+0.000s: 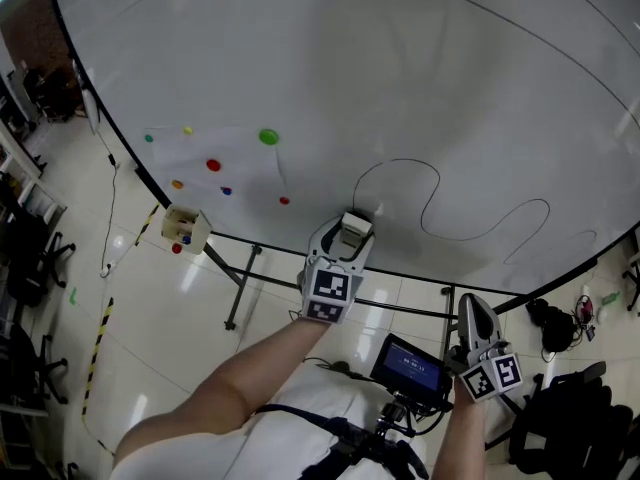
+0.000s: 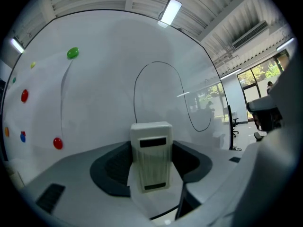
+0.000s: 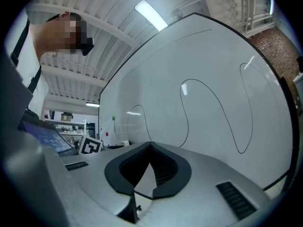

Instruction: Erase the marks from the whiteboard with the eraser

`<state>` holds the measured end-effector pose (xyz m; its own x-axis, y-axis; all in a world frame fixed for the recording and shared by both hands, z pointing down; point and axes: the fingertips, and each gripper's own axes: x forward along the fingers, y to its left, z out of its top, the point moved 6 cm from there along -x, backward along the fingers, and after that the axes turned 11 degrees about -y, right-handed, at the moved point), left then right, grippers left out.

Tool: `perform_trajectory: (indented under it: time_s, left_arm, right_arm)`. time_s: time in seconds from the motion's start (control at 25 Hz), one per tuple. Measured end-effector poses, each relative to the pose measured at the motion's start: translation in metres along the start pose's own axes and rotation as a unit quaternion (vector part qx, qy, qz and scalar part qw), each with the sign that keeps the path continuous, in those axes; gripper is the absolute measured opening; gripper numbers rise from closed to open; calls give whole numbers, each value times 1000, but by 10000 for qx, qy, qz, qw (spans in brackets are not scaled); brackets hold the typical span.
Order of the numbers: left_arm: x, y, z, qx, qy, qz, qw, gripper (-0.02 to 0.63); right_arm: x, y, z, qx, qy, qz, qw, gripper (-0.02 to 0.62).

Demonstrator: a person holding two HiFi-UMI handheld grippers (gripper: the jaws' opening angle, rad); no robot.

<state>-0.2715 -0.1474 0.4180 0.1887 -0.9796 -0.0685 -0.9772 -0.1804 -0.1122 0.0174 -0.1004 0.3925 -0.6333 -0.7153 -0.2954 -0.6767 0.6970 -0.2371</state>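
- A large whiteboard [image 1: 400,68] fills the upper part of the head view; nothing stands between it and the two hand-held grippers.
- A small box [image 1: 185,228] hangs at its lower left edge, and a dark screen [image 1: 412,366] is at the bottom centre.
- The left hand-held gripper [image 1: 347,236] is fairly wide open and clamps one pale eraser [image 2: 150,160], upright, near the left end of the wavy black line [image 1: 437,183].
- The right hand-held gripper [image 3: 150,148], at the lower right, is closed and empty.
- I count seven coloured magnets [image 1: 268,137].
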Motion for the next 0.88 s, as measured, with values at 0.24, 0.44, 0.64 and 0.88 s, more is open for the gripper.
perform_trajectory:
  time_s: [0.24, 0.44, 0.64, 0.88]
  left_arm:
    - [1, 10, -12, -246, 149, 165, 9995, 296]
    - [4, 6, -12, -269, 15, 381, 9989, 295]
    - [7, 2, -7, -378, 15, 634, 9973, 295]
    - [9, 1, 32, 112, -382, 815, 9959, 293]
  right_arm:
    - [14, -2, -15, 88, 183, 273, 9994, 15]
    - [20, -14, -13, 116, 243, 478, 9985, 15]
    - [21, -29, -8, 183, 295, 598, 9976, 15]
    - [17, -44, 1, 208, 264, 630, 9975, 15]
